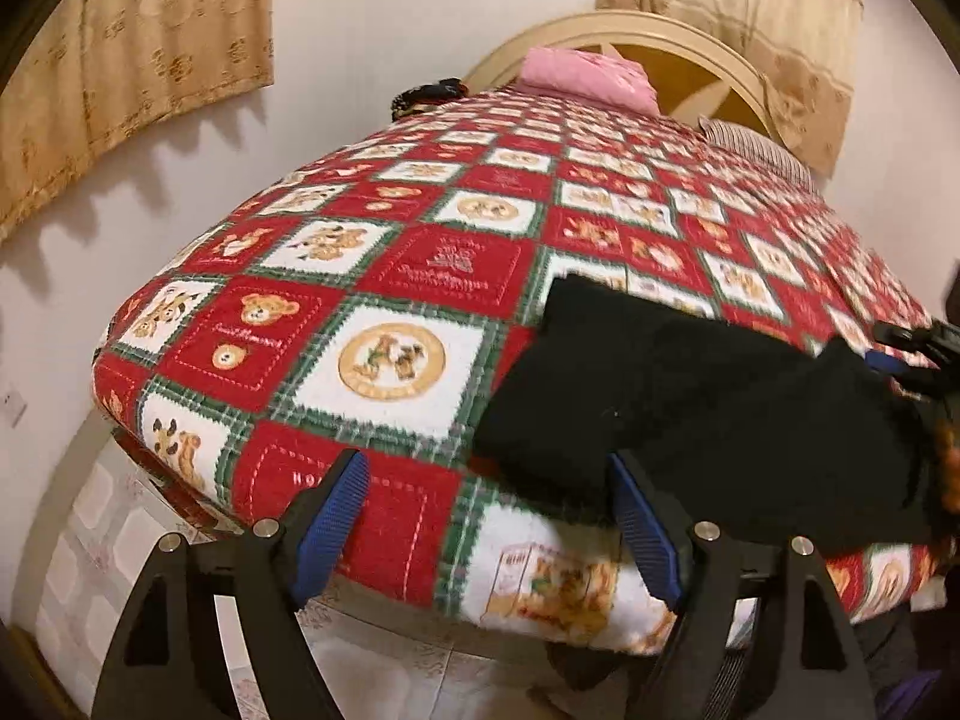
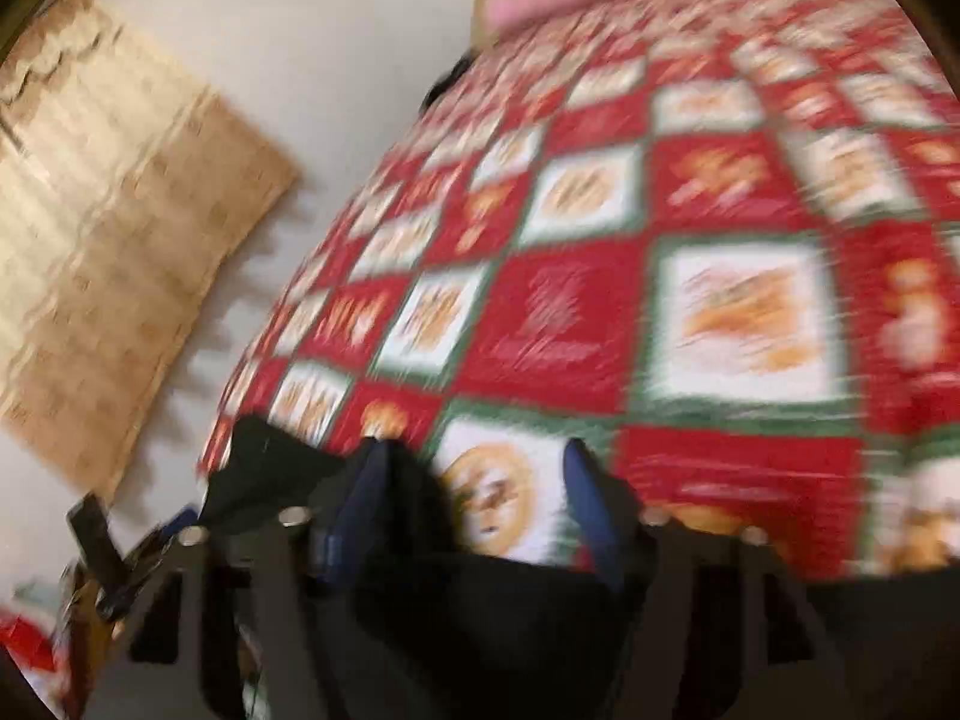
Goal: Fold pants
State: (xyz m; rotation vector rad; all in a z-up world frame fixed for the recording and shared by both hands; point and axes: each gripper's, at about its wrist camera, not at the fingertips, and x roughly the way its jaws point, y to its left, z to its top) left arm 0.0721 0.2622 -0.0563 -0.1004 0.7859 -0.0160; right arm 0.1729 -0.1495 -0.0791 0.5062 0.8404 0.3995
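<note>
The black pants (image 1: pixel 690 396) lay folded on the bed (image 1: pixel 384 276) at its near edge. The left gripper (image 1: pixel 492 516) stood released beside them, nothing between its jaws. The right gripper (image 2: pixel 474 510), blurred, looked released above the cloth. Judged: fold laid; next, regrasp an edge squarely.

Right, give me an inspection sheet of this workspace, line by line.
Surface: bed under a red, white and green teddy-bear blanket.
Job's things: black pants lying near the bed's near edge.
Clutter: pink pillow and a striped one by the headboard.
Grippers: left gripper open, empty; right gripper open over the pants, view blurred.
Cables: nothing seen.
Surroundings: white wall, beige curtains, tiled floor.
</note>
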